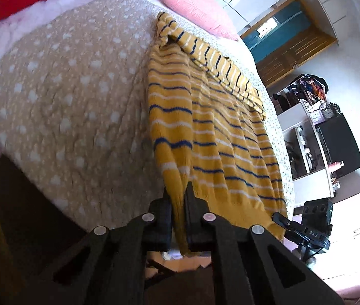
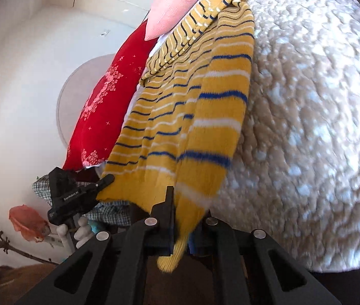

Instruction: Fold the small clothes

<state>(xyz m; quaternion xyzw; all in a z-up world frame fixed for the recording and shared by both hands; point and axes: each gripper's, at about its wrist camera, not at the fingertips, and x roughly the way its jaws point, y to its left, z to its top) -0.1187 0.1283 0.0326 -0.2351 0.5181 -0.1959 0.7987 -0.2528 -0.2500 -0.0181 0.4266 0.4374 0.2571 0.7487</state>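
Note:
A yellow knit sweater (image 1: 220,127) with blue and white stripes lies on a beige blanket with white spots (image 1: 65,101). One sleeve is folded across its far part. My left gripper (image 1: 178,193) is shut on the sweater's near hem corner. My right gripper (image 2: 187,198) is shut on the other hem corner of the sweater (image 2: 187,117), and the cuff-like edge hangs down between its fingers. Each gripper shows in the other's view, the right gripper in the left wrist view (image 1: 285,222) and the left in the right wrist view (image 2: 103,181), at opposite ends of the hem.
A pink pillow (image 1: 195,7) and a red pillow (image 2: 103,106) lie at the head of the bed. A white shelf unit (image 1: 307,137) with clutter and a dark screen stands beside the bed. The bed's near edge drops to the floor below the grippers.

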